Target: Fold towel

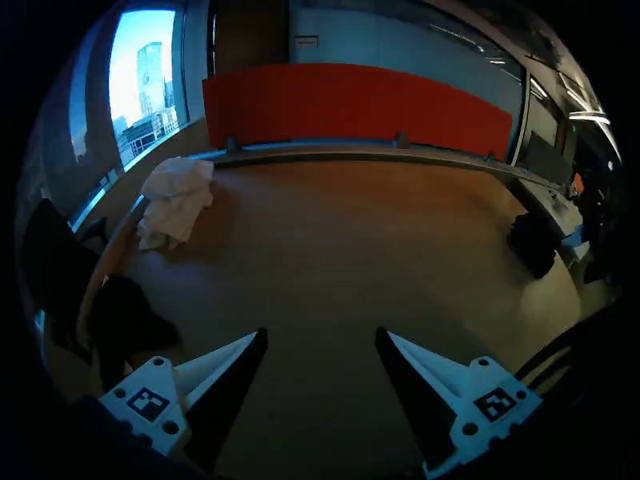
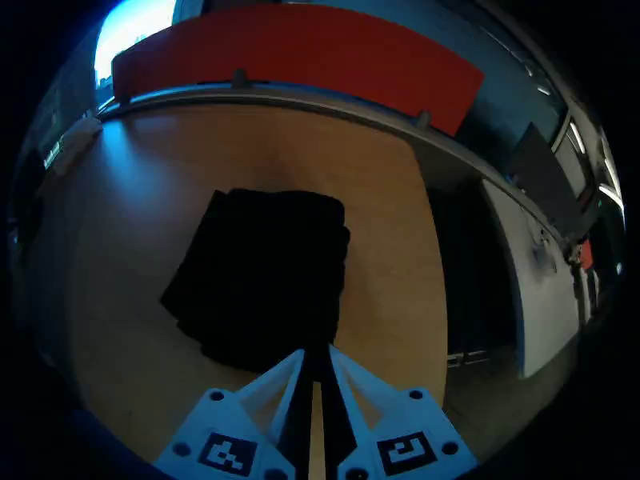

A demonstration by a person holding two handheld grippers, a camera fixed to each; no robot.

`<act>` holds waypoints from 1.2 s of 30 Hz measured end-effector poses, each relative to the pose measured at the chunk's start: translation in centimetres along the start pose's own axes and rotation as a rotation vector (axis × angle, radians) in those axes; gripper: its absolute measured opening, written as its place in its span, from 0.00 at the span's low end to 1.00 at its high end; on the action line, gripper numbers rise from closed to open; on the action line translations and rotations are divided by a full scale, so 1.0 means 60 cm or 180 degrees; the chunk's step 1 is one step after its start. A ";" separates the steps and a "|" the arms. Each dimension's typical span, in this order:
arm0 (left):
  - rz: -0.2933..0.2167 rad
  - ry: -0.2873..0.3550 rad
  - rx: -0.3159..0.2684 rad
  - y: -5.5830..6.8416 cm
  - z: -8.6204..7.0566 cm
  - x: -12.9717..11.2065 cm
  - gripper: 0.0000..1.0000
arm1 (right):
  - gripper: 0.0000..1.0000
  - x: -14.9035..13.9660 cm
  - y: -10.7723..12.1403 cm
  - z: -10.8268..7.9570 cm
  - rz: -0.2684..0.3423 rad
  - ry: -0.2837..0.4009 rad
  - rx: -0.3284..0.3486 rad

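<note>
My right fingers (image 2: 280, 392) are pressed nearly together at the near edge of the black, squarely folded cloth towel (image 2: 264, 272). Whether they pinch its hem I cannot tell. The towel lies flat toward the right edge of the pale wooden table (image 2: 384, 240). My left fingers (image 1: 224, 372) hang spread over bare wood, nothing between them. To finish well, I judge the layers need squaring, corners matched, without dragging the towel toward that right edge. Open room runs left, up to the crumpled white cloth (image 1: 174, 200) at the far left corner.
</note>
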State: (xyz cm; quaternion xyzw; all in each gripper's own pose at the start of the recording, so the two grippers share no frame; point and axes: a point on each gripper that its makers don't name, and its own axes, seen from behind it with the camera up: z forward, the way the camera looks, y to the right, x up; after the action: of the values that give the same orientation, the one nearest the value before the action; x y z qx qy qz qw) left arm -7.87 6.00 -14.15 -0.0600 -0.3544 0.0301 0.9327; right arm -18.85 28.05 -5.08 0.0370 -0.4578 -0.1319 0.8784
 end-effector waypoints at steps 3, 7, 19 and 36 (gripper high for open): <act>-0.0001 -0.0002 -0.0004 -0.001 0.001 0.000 1.00 | 0.05 -0.004 0.002 0.003 -0.0001 -0.0024 -0.0021; 0.0014 -0.0003 -0.0006 0.000 0.002 0.002 1.00 | 0.05 -0.005 0.003 0.006 0.0020 -0.0027 -0.0039; 0.0003 0.0007 -0.0027 0.000 0.005 0.003 1.00 | 0.16 -0.002 -0.001 0.000 0.0049 0.0009 -0.0127; -0.0027 0.0050 -0.0061 -0.006 0.005 0.006 1.00 | 0.74 0.010 -0.003 -0.023 0.0207 0.0109 -0.0296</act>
State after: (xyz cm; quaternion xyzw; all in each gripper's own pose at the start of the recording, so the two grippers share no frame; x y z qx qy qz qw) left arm -7.80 5.73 -13.63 -0.0678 -0.3475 0.0223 0.9349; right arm -17.43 27.67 -5.46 -0.0164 -0.4371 -0.1237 0.8907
